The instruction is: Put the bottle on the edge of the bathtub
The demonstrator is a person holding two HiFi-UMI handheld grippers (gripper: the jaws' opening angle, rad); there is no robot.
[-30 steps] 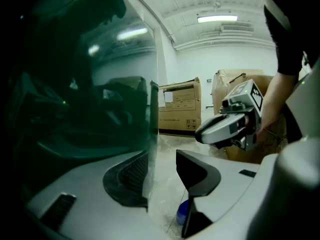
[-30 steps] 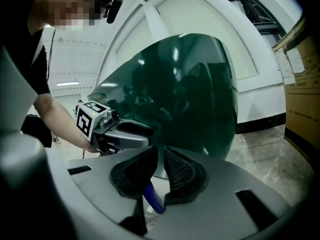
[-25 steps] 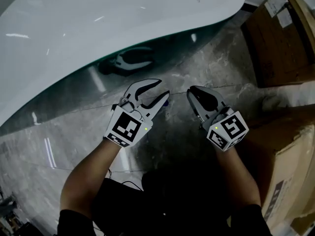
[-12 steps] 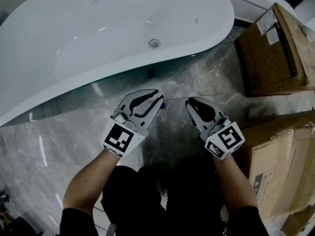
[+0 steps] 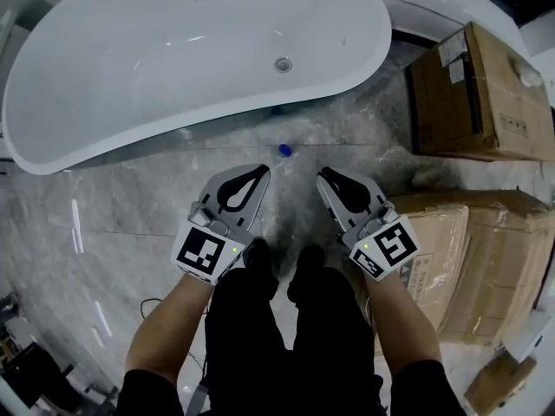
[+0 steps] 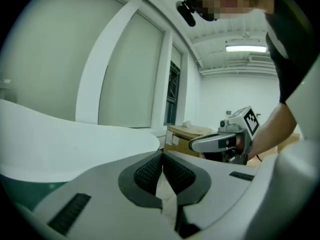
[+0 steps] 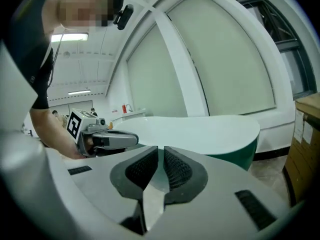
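Observation:
The white bathtub fills the top of the head view. On the marble floor just below its rim stands a small blue-capped thing, apparently the bottle seen from above. My left gripper is held above the floor, short of the bottle; its jaws have just been closing and are now shut with nothing between them. My right gripper hangs beside it, also shut and empty. In the left gripper view the pads meet at the left gripper, with the tub beyond. The right gripper faces the tub.
Cardboard boxes stand at the right: one at the back and a larger one close to my right hand. The person's legs and shoes are directly under the grippers. Grey marble floor runs between me and the tub.
Both grippers and the head have risen well away from the floor, so more of the tub shows. The left jaws went from open to shut. The blue-capped bottle stays on the floor.

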